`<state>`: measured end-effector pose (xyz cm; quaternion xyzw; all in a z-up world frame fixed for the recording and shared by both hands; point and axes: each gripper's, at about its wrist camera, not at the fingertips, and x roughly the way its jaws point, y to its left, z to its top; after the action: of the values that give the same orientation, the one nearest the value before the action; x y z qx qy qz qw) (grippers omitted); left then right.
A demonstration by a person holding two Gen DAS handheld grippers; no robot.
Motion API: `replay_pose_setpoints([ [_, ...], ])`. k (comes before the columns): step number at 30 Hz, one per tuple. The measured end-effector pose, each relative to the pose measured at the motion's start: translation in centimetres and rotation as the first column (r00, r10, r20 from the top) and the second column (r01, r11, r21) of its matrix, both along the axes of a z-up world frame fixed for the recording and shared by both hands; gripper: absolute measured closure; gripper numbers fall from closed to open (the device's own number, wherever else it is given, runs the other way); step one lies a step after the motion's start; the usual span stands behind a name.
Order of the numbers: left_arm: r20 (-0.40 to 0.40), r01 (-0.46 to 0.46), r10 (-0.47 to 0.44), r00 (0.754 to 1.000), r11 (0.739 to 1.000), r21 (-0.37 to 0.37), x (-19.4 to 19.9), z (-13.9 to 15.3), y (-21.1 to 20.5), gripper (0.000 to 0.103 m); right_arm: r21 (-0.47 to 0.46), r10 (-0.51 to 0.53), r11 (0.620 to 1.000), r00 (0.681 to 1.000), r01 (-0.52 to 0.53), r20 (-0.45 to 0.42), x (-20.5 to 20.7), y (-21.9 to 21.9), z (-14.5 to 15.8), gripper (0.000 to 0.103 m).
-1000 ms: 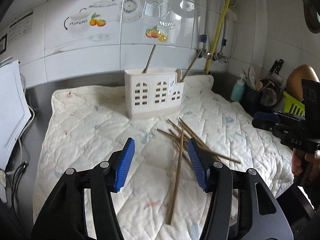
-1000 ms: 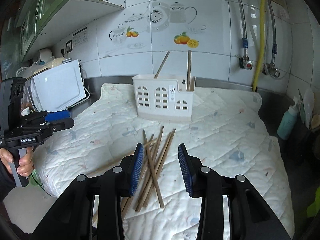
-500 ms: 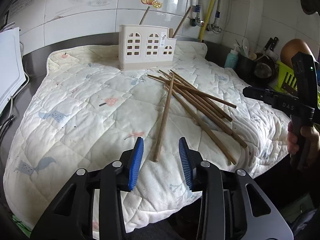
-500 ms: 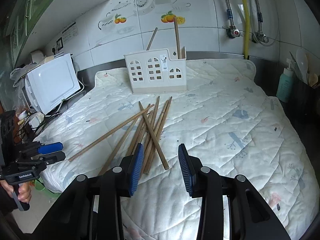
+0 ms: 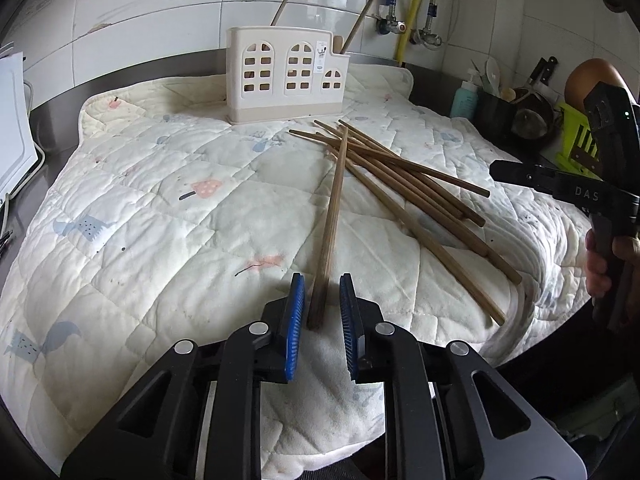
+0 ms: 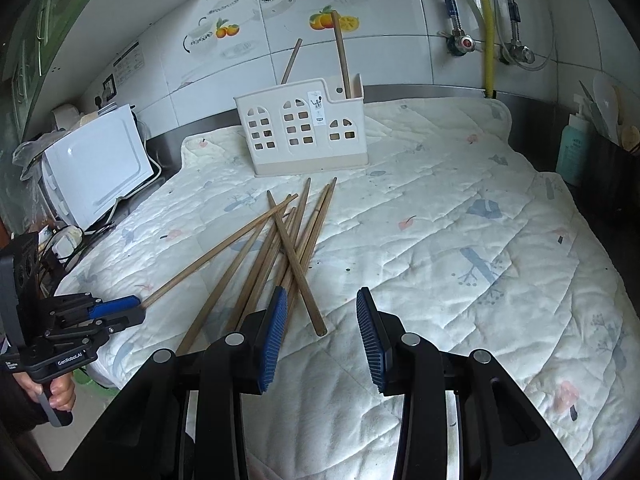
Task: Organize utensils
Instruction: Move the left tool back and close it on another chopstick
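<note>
Several wooden chopsticks lie crossed on a quilted mat, in front of a white utensil holder with two sticks standing in it. One chopstick points toward me, apart from the pile. My left gripper is closing with that chopstick's near end between its jaws; narrow gaps still show on both sides. It also appears low on the left as the left gripper. My right gripper stands open over the near ends of the pile, gripping nothing.
A white appliance with cables sits left of the mat. On the right stand a teal bottle, a dark pot of kitchen tools and a green rack. A yellow pipe runs down the tiled wall.
Both grippers have sunk toward the mat. The left jaws have narrowed around the near end of the single chopstick. The right jaws keep the same width.
</note>
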<state>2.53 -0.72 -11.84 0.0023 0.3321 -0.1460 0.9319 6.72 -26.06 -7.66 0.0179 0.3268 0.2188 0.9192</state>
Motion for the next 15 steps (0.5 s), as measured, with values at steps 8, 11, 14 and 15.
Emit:
replay_pose_setpoints([
  [8,0.013,-0.002,0.001,1.000,1.000,0.025,0.1,-0.2,-0.5,0.093,0.010,0.017,1.000,1.000,-0.017,-0.009,0.6,0.5,-0.6,0.069],
  [11,0.014,-0.003,0.003,1.000,1.000,0.027,0.2,-0.2,-0.7,0.095,0.000,0.025,1.000,1.000,-0.025,-0.012,0.8,0.8,-0.9,0.071],
  [14,0.011,-0.010,0.010,1.000,1.000,0.015,0.3,-0.1,-0.6,0.095,-0.007,0.030,1.000,0.999,-0.030,-0.022,1.2,1.1,-1.4,0.075],
  [15,0.011,-0.009,0.009,1.000,1.000,0.015,0.3,-0.2,-0.6,0.095,-0.006,0.032,0.999,0.999,-0.032,-0.026,1.4,1.2,-1.5,0.076],
])
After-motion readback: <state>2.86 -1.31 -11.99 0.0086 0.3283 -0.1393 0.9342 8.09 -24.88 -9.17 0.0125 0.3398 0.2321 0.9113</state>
